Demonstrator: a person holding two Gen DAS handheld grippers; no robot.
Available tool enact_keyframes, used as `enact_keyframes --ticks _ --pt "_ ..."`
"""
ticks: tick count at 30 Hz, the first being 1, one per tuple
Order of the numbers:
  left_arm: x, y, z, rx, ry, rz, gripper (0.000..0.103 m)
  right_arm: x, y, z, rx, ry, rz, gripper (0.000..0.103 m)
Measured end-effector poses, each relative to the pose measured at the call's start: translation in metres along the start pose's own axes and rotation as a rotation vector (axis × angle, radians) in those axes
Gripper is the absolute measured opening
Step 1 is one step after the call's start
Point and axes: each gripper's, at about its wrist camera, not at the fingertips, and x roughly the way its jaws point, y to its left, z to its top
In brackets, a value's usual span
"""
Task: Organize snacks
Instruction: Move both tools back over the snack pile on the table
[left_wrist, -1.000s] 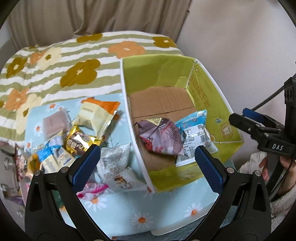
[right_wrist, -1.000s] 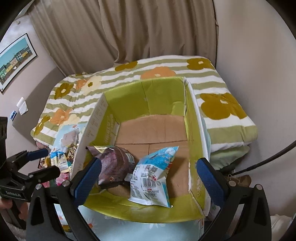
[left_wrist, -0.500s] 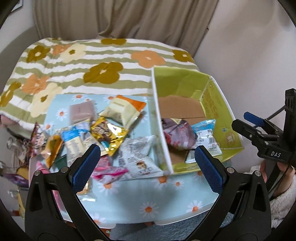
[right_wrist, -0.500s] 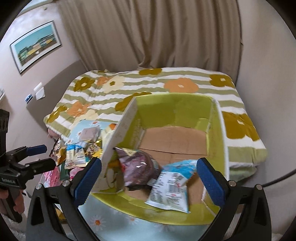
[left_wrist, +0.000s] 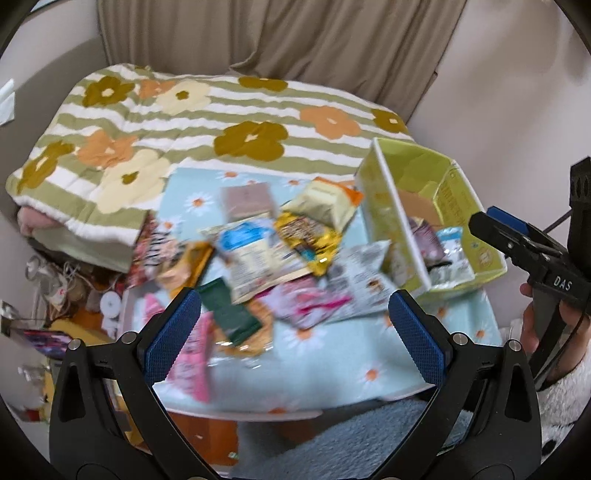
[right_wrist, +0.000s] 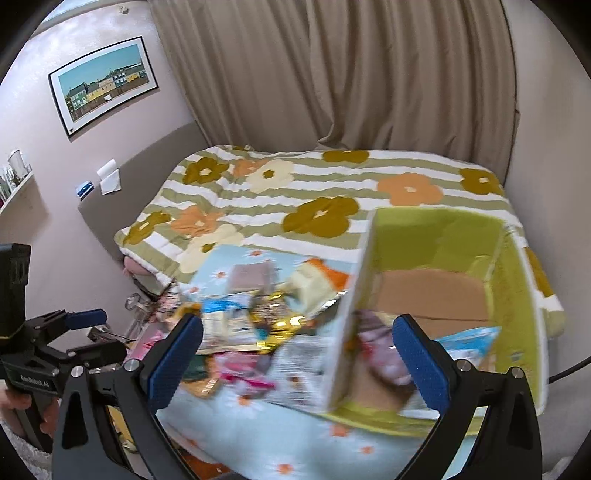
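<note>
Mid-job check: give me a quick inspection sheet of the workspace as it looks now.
Surface: daisy-print table, bare at the near edge.
Job's things: green box holds two packets; snack pile lies loose left of it.
Clutter: oddments on the floor, blurred.
Grippers: left gripper and right gripper both open, empty.
Cables: black cable at right.
Surroundings: flowered bed, curtain, framed picture.

Left tongs (left_wrist: 293, 328): black plastic frame, blue textured pads (left_wrist: 173, 334), silver screws on arms. Right tongs (right_wrist: 297, 356) same build, blue pads (right_wrist: 419, 363). Right unit seen from left cam has white "DAS" marking, black cable behind. Right hand (left_wrist: 535, 332) bare skin, fluffy white sleeve (left_wrist: 565, 398). Left hand (right_wrist: 22, 400) mostly hidden.
</note>
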Motion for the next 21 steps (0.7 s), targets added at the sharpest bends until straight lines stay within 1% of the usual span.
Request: enact_keyframes --ticks 2,5,7,12,15,21 --pt "-0.002 0.018 -0.005 -0.002 0.011 -0.002 0.101 0.010 0.020 -0.003 0.004 0.013 0.009 0.102" --pt "-0.004 0.047 -0.015 -0.008 0.038 -0.026 0.101 0.021 0.044 -0.007 0.032 0.018 0.026 0.102" --pt "-0.002 0.067 -0.023 0.000 0.062 -0.035 0.101 0.029 0.057 -0.012 0.044 0.025 0.020 0.102" --pt "0.017 0.106 -0.041 -0.016 0.137 -0.081 0.101 0.052 0.085 -0.021 0.068 0.057 0.005 0.102" --pt "0.035 0.120 -0.051 -0.025 0.172 -0.086 0.101 0.066 0.095 -0.025 0.067 0.089 -0.002 0.102" --pt "0.074 0.131 -0.066 -0.034 0.237 -0.094 0.101 0.098 0.100 -0.028 0.024 0.156 -0.022 0.102"
